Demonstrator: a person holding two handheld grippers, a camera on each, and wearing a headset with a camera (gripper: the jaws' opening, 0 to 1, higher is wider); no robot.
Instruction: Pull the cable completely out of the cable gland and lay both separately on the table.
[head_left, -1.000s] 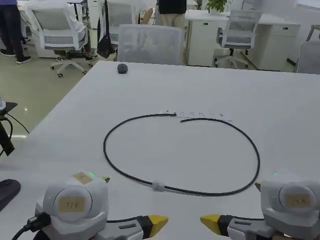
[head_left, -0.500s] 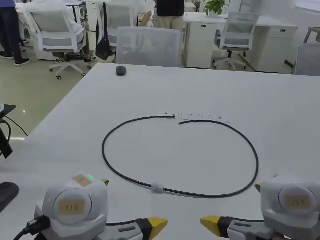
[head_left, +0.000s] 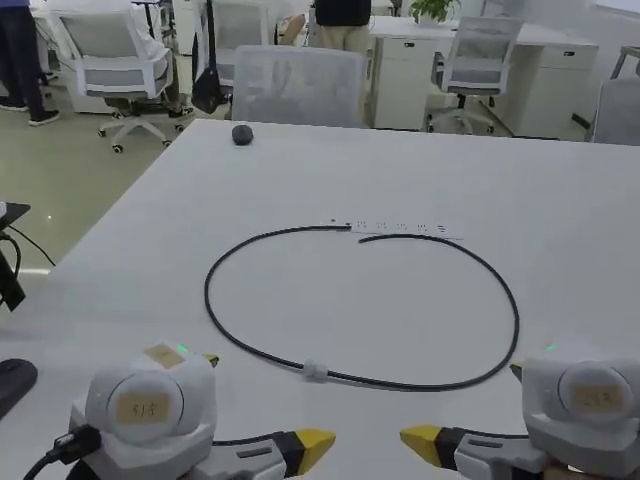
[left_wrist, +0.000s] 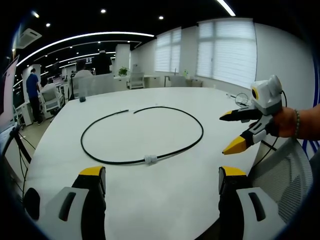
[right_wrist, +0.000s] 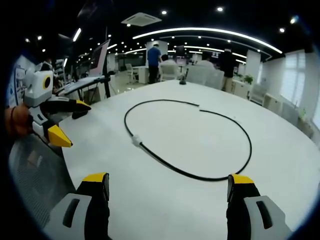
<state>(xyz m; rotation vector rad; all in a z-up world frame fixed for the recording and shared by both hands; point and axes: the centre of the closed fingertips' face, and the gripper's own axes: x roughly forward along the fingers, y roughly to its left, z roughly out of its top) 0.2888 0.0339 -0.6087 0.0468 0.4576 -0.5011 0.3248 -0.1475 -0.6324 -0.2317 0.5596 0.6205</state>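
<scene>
Left gripper (left_wrist: 162, 175): fingers (left_wrist: 93, 172) spread wide with nothing between them, held low over the near edge of the table (head_left: 560, 220), probably to line up a grab.
Right gripper (right_wrist: 169, 179): fingers (right_wrist: 242, 180) likewise parted and bare. In the head view the two grippers face each other with their yellow tips pointing inward.
Cable (head_left: 207, 290): black, lying flat in a nearly closed ring ahead of both pairs of fingers, well apart from them. Its two free ends almost meet on the side of the ring farthest from the fingertips.
Gland (head_left: 316, 371): small and pale, threaded on the arc of the cable nearest the fingers. It sits ahead of the gap between the two grippers, about midway between the left fingers in the left gripper view, and toward the left-hand finger in the right gripper view.
Why so held: judged from the open fingers on either side of the gland, one gripper looks set to pin the gland while the other draws the cable through it.
Task state: nothing is gripped, and the cable runs through the gland, so the pull is not yet begun.
White strip (head_left: 400, 228): flat, beside the cable ends, beyond the ring from the fingers.
Dark lump (head_left: 242, 134): far across the table, well clear of the fingers.
Count: one cable, one gland, two grippers, four fingers, one strip, one lump.
</scene>
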